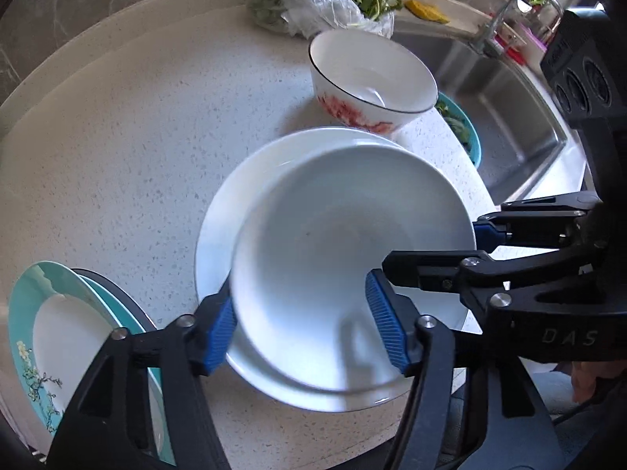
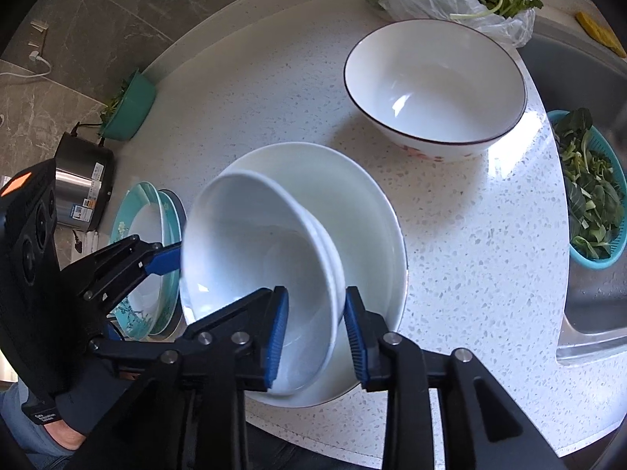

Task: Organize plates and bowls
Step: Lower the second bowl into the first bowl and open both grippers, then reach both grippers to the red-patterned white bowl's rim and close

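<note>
A white bowl (image 1: 333,258) (image 2: 250,246) hangs tilted over a white plate (image 1: 219,227) (image 2: 368,203) on the speckled counter. My left gripper (image 1: 301,329) straddles the bowl's near rim, one blue pad outside and one inside; it also shows in the right wrist view (image 2: 168,262). My right gripper (image 2: 315,337) straddles the opposite rim, its pads close to the wall, and shows in the left wrist view (image 1: 482,231). A large white bowl with a dark rim and red flowers (image 1: 372,78) (image 2: 435,82) stands behind the plate. Teal floral plates (image 1: 51,337) (image 2: 145,258) are stacked at the left.
A steel sink (image 1: 505,117) lies to the right. A teal colander of greens (image 2: 591,192) sits at its edge. A plastic bag of greens (image 1: 333,0) lies at the back. A teal basket (image 2: 129,105) and a steel cooker (image 2: 82,184) stand at the left.
</note>
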A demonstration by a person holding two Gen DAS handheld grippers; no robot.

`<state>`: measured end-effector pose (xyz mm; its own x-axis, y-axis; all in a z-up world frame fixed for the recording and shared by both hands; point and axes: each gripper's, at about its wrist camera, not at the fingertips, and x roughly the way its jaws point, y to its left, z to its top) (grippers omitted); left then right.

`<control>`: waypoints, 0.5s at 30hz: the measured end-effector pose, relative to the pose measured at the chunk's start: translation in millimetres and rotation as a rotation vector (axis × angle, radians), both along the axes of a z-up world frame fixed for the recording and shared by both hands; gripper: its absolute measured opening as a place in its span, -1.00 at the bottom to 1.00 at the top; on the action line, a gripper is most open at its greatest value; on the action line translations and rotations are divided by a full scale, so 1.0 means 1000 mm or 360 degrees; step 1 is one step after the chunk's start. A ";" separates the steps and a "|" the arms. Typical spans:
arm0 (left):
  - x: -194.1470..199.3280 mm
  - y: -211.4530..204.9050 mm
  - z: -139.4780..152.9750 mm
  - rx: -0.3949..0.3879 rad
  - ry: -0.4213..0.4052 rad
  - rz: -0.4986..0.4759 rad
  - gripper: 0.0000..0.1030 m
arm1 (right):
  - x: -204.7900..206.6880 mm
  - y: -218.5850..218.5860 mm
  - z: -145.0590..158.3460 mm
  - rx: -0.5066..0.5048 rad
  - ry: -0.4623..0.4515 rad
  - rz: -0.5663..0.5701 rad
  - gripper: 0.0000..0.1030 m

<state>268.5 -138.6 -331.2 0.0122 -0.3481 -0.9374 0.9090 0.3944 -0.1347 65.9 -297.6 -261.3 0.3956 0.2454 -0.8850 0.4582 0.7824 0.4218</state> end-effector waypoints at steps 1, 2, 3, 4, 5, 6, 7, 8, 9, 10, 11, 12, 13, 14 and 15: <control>0.002 0.001 0.003 -0.0022 -0.0002 0.0018 0.33 | -0.002 -0.001 0.002 -0.0003 -0.0015 -0.0008 -0.24; 0.004 0.001 0.004 -0.0041 0.0009 0.0026 0.34 | -0.004 -0.002 0.005 -0.0014 -0.0025 -0.0013 -0.18; 0.007 0.001 0.005 -0.0052 0.0024 0.0030 0.34 | -0.004 -0.002 0.008 -0.0021 -0.0037 -0.0019 -0.14; 0.009 0.001 0.005 -0.0056 0.0035 0.0034 0.34 | -0.004 -0.004 0.009 -0.0028 -0.0043 -0.0023 -0.04; 0.010 0.001 0.006 -0.0060 0.0035 0.0037 0.34 | -0.005 -0.005 0.010 -0.0035 -0.0042 -0.0033 0.03; 0.011 0.001 0.008 -0.0064 0.0032 0.0040 0.34 | -0.006 -0.008 0.010 -0.0017 -0.0050 -0.0046 0.03; 0.012 0.001 0.010 -0.0076 0.0035 0.0039 0.34 | -0.007 -0.009 0.011 -0.0006 -0.0058 -0.0055 0.03; 0.013 0.001 0.012 -0.0086 0.0043 0.0038 0.34 | -0.008 -0.010 0.012 -0.0003 -0.0066 -0.0060 0.04; 0.013 0.001 0.013 -0.0095 0.0047 0.0041 0.34 | -0.009 -0.011 0.013 -0.0001 -0.0076 -0.0065 0.04; 0.014 0.001 0.015 -0.0101 0.0049 0.0047 0.34 | -0.009 -0.012 0.013 0.0007 -0.0082 -0.0071 0.05; 0.016 0.002 0.017 -0.0108 0.0055 0.0055 0.34 | -0.010 -0.014 0.014 0.0017 -0.0088 -0.0077 0.05; 0.017 0.002 0.020 -0.0116 0.0064 0.0064 0.34 | -0.012 -0.014 0.015 0.0026 -0.0095 -0.0085 0.05; 0.018 0.002 0.022 -0.0131 0.0076 0.0073 0.34 | -0.017 -0.017 0.017 0.0033 -0.0111 -0.0099 0.06; 0.020 0.002 0.027 -0.0155 0.0082 0.0080 0.34 | -0.021 -0.020 0.021 0.0043 -0.0141 -0.0120 0.07; 0.023 0.002 0.032 -0.0170 0.0082 0.0085 0.34 | -0.025 -0.023 0.024 0.0050 -0.0168 -0.0140 0.08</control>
